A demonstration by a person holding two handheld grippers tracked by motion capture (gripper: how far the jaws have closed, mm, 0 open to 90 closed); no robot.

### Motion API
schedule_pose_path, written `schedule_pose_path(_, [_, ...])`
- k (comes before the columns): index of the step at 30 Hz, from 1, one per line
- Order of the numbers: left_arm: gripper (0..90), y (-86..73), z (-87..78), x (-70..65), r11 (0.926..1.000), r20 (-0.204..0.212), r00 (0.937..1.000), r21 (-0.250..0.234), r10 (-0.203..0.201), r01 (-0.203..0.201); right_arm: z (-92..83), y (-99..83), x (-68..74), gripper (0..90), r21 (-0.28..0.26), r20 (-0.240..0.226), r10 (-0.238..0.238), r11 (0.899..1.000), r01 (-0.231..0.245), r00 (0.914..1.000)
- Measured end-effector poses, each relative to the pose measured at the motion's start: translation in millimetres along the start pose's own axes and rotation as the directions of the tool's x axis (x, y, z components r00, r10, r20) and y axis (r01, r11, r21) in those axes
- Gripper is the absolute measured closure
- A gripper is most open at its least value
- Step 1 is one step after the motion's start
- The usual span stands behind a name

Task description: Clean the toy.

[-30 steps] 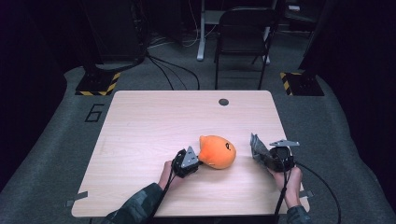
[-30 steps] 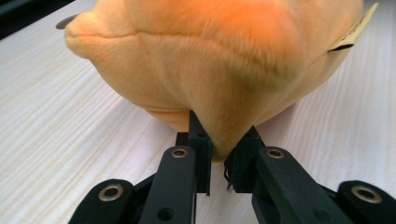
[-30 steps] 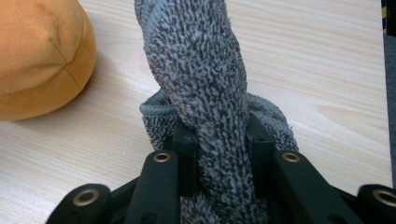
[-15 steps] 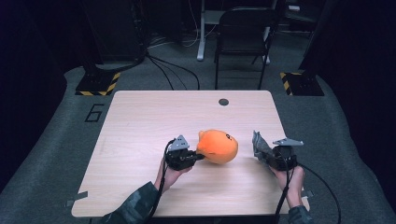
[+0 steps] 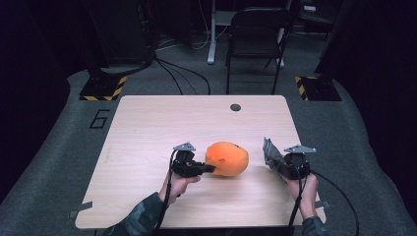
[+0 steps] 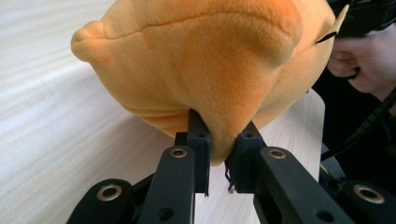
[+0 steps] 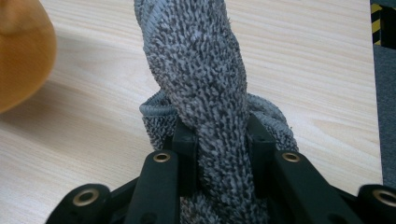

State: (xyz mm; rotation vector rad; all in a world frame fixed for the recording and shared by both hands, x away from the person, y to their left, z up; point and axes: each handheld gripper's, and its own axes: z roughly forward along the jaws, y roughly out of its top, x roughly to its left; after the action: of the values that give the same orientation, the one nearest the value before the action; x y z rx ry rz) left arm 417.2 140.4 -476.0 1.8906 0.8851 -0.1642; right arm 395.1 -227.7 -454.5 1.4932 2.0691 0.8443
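Left gripper view shows the orange plush toy [image 6: 205,65] right in front of me, with my left gripper [image 6: 218,154] clamped on a pinch of its fabric at the lower edge. It is soft and light: the fleece puckers where my fingers [image 6: 198,140] bite, and the body bulges rather than keeping a firm shape. I judge it will sag and swing from a small pinch, so a fold or seam like this one is the place to hold, with enough cloth gathered that it cannot slip out. Nothing about it looks fragile or slippery.

In the high view the toy [image 5: 227,158] sits over the near middle of the bench [image 5: 147,128], between my two hands; whether its underside touches the wood I cannot quite tell.

My right gripper [image 7: 219,140] is clamped on a grey cloth [image 7: 205,84], a nubby, limp towel that stands bunched between the fingers [image 7: 186,140]. It will drape and fold wherever I let it, and grips easily.

There are no containers on the bench; a small dark round hole [image 5: 235,107] sits near its far edge.
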Motion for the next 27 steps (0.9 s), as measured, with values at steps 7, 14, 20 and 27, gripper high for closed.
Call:
schedule_pose_path(7, [79.5,-9.2,13.1,13.2,0.9981,0.001,0.9987,0.035,-0.051,0.051,-3.3,5.0,11.3,72.4,-0.016,-0.014,-0.020,1.000,0.020,0.9997])
schedule_pose_path(14, [79.2,-9.1,13.3,11.0,0.9984,-0.006,0.9986,0.022,-0.053,0.053,-29.1,34.5,59.1,72.5,-0.137,-0.166,-0.069,0.989,0.047,0.9838])
schedule_pose_path(20, [79.1,-10.1,14.4,9.8,0.9995,-0.018,0.9995,0.010,-0.028,0.028,-21.9,52.6,117.7,72.5,-0.163,-0.218,-0.163,0.978,0.129,0.9623])
schedule_pose_path(27, [79.2,-10.4,15.7,8.3,0.9999,-0.022,0.9998,0.012,0.003,-0.002,-16.9,62.6,133.9,72.5,-0.180,-0.311,-0.123,0.981,0.069,0.9424])
